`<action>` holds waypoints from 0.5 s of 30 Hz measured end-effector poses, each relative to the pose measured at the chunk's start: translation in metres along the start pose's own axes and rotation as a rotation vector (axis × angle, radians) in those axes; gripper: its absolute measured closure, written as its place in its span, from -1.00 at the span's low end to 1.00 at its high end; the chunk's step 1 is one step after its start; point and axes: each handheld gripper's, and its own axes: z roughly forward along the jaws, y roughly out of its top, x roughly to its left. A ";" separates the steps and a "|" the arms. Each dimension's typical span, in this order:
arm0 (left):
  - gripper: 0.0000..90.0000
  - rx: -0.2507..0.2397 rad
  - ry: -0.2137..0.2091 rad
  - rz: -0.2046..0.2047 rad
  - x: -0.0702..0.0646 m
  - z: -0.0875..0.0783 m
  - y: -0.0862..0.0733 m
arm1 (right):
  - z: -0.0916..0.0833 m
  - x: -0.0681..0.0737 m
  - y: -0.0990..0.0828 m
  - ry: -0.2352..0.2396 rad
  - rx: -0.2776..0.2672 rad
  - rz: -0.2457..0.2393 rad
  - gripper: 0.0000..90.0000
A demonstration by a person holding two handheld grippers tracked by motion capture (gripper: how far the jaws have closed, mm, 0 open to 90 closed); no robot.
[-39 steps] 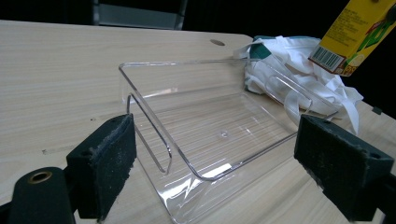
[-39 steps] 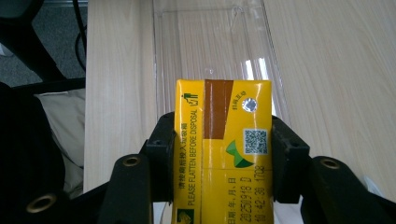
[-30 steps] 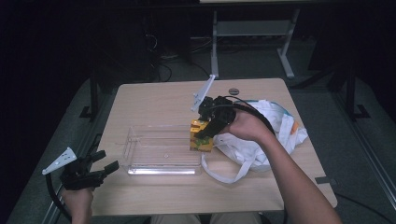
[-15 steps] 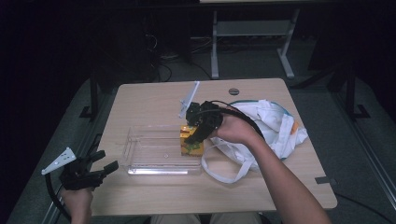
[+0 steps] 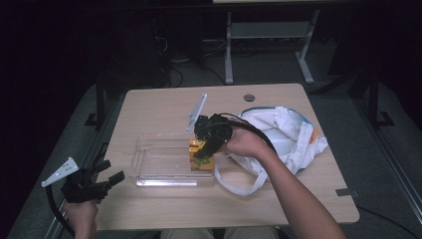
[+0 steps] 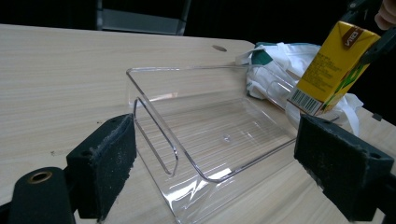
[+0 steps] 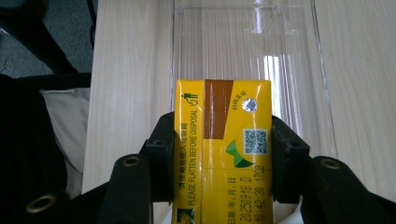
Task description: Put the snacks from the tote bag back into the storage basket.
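Pale wood table (image 5: 164, 107), frame centre: right hand-held gripper (image 5: 205, 149) pinches yellow drink carton (image 5: 201, 155), tilted over clear tray's (image 5: 149, 181) right end, tray directly beneath; left hand-held gripper (image 5: 107, 178) spread, lower left.

Both grippers were black; the left gripper (image 5: 107, 177) bore a grey three-cornered plate and a trailing black cable; its pads (image 6: 103, 165) were rough black foam; brass-ringed holes marked the right gripper (image 7: 222, 154); forearms were bare.

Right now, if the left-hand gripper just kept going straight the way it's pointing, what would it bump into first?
Most likely the clear plastic tray: the left gripper points at its near corner, its fingers spread either side. The gap between them is hard to judge.
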 end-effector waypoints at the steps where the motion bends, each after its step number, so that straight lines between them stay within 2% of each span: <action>1: -0.72 0.000 0.000 0.000 0.000 0.000 0.000 | 0.001 0.000 0.000 0.003 0.001 0.000 0.16; 15: -0.72 -0.001 -0.003 0.003 0.001 0.000 0.000 | 0.017 0.000 -0.004 0.024 0.011 0.006 0.16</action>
